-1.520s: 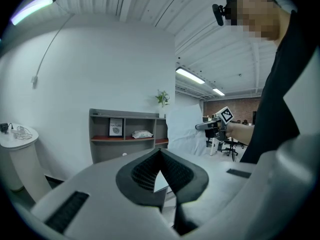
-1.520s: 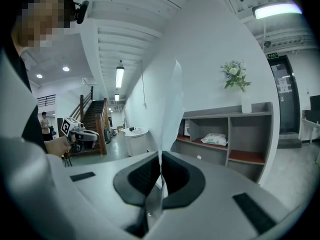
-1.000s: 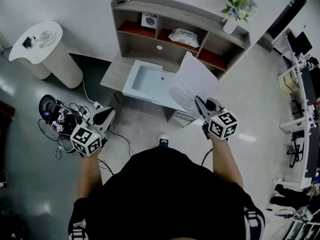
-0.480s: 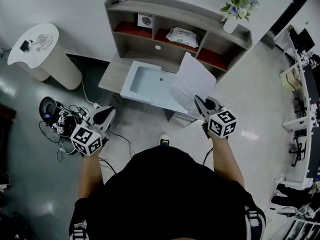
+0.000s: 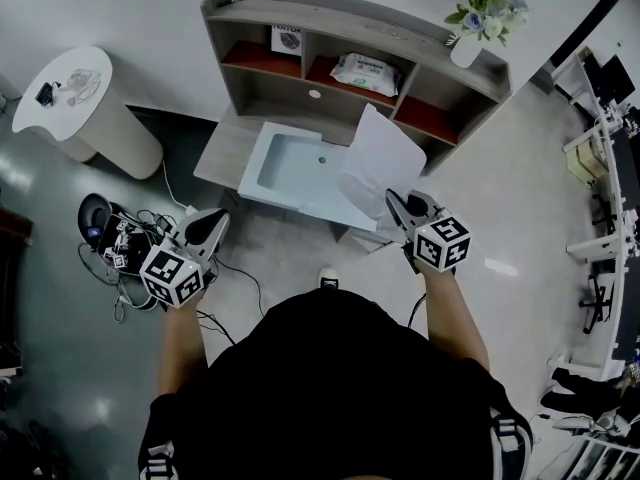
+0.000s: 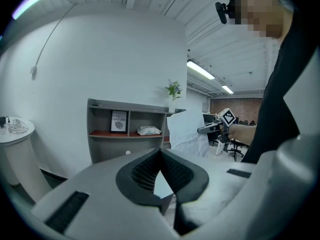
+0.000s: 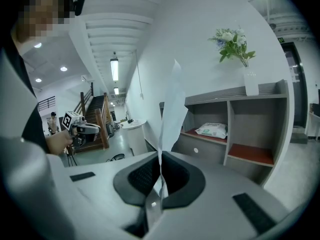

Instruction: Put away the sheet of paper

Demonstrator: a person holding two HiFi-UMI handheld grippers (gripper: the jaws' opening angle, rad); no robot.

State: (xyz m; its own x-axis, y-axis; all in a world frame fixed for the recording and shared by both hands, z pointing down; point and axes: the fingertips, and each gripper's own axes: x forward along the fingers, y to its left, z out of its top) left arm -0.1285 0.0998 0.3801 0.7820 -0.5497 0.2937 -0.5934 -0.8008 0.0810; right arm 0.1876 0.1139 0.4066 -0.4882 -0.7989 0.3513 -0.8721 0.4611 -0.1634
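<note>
Holding now: our right gripper (image 5: pixel 397 202) is clamped on the near lower edge of the sheet of paper (image 5: pixel 385 160), with the pads pressed together on it. Our left gripper (image 5: pixel 212 222) has its jaws closed with nothing between them, out to the left above the floor.
Paper's place: it stands nearly upright from the right gripper, over the near right part of the desk (image 5: pixel 222 150). It is just right of the pale blue tray (image 5: pixel 292 168) and in front of the shelf unit (image 5: pixel 340 18).
Handling: we judge it light, thin and floppy. It bows above the pinch, so a quick swing would make it flap, and catching a shelf edge could crease or tear it.
Where to grip: an edge pinch like ours is enough. A second pinch by the left gripper on the far edge would keep it flat for sliding into a slot.
Hidden: the paper covers the right end of the tray and the desk behind it.
Unclear: we cannot tell whether this is one sheet or several. We also cannot tell whether it belongs in the tray or in a shelf bay, such as the one holding the pack of wipes (image 5: pixel 368 70).
</note>
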